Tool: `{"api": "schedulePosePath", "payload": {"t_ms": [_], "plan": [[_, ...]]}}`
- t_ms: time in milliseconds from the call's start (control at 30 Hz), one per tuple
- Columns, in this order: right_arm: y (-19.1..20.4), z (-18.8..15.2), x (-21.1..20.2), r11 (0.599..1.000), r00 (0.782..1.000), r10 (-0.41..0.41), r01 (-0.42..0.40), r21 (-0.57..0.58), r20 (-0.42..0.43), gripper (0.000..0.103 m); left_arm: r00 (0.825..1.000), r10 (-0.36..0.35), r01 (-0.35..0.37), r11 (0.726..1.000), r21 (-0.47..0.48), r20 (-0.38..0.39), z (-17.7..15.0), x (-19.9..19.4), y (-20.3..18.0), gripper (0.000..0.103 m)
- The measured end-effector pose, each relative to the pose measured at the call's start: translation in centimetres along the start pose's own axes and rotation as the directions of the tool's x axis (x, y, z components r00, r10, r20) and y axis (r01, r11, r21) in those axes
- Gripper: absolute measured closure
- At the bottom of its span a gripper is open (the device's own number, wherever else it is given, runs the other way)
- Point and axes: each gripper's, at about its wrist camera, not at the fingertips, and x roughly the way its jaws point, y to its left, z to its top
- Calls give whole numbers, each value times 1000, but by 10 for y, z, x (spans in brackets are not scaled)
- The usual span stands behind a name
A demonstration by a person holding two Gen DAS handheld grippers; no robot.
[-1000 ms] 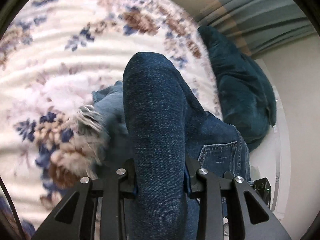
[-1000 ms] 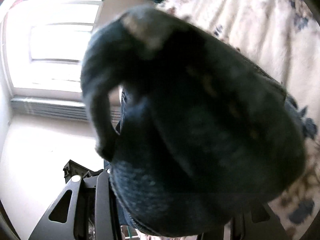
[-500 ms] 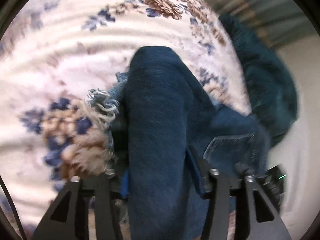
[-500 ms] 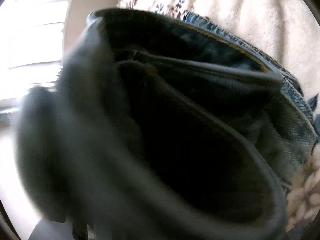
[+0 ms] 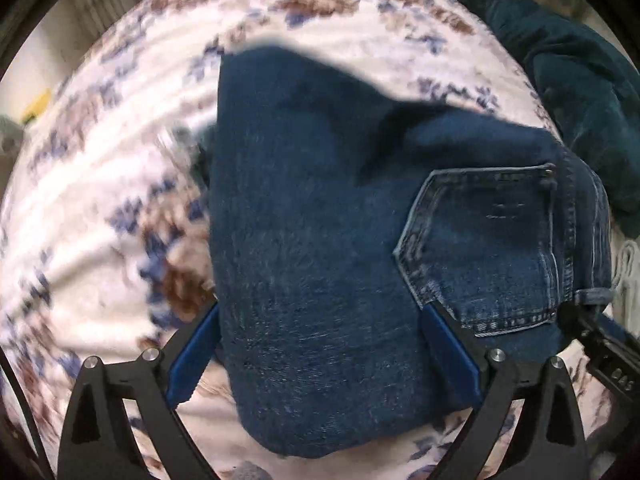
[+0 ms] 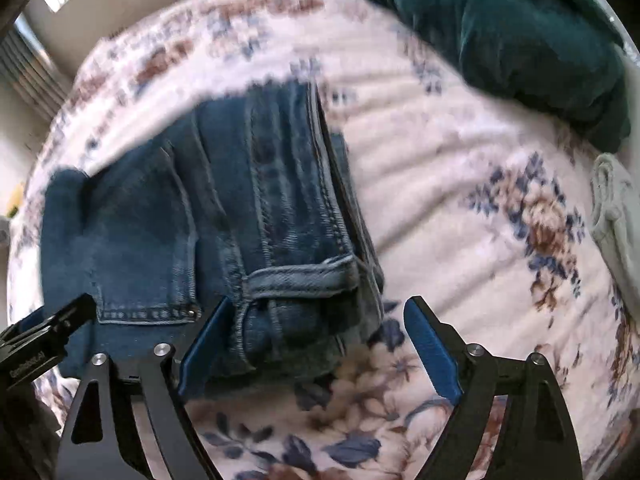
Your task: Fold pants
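Dark blue jeans (image 5: 320, 200) lie folded on a floral blanket (image 5: 100, 240), back pocket (image 5: 488, 248) facing up. My left gripper (image 5: 324, 356) points down over the folded leg. Its jaws are opening wide, and the denim lies between the blue pads (image 5: 196, 356) without being pinched. In the right wrist view the jeans (image 6: 160, 220) show their waistband and a belt loop (image 6: 300, 276). My right gripper (image 6: 316, 348) is over that waistband corner. Its jaws are opening too, and the pads (image 6: 432, 352) stand clear of the cloth.
A dark teal cushion or throw (image 6: 500, 40) lies at the blanket's far right, also seen as a teal mass (image 5: 568, 80). A pale folded cloth (image 6: 612, 208) sits at the right edge. Bare blanket (image 6: 440, 180) stretches right of the jeans.
Both grippers were clamped on lifted denim. Now the jeans lie flat and folded on the blanket, and both pairs of jaws have spread apart and tipped downward.
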Motion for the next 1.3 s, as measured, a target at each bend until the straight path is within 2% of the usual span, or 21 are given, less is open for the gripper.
{"api": "schedulePosePath", "payload": {"t_ms": [33,67,100,133,167,267,367,633,900,1033,1200,1300], "plan": [[4,2,2,1000,1000,-2,2,-2,-16,14,1000,-1,1,1000,-16,-5,-2,0,2,3],[8,-25,-24,1000,1000,-8,7,-17,-24,14,1000,-2,2,1000,-24,-1,-4,-2,2,3],[1,-59,-33,999,1000,-17,17,-35,-17,14,1000,2,-1,1000,-26,14,-6,-9,2,3],[6,-58,-39,998,999,-31,31,-62,9,14,999,10,-9,1000,-20,32,-9,-17,0,3],[-1,-84,-54,996,999,-34,37,-84,33,12,998,10,-10,1000,-7,61,-13,-29,-4,3],[13,-88,-90,989,995,-33,46,-140,92,12,992,50,-52,999,11,115,-23,-54,-11,3],[9,-102,-111,984,993,-28,49,-174,119,12,980,107,-111,994,13,166,-35,-83,-17,3],[-6,-121,-193,979,982,-6,44,-199,187,9,959,132,-131,991,-22,250,-72,-163,-30,3],[-34,-172,-311,975,957,12,53,-214,291,9,933,134,-118,991,-67,334,-135,-269,-42,3],[-46,-201,-373,975,942,26,50,-215,335,9,914,138,-126,990,-58,381,-171,-329,-50,3],[-60,-247,-460,975,914,23,68,-210,406,9,892,130,-124,991,-41,434,-220,-401,-55,3],[-67,-280,-511,978,902,22,71,-197,432,9,889,110,-104,994,-38,444,-248,-438,-51,3]]}}
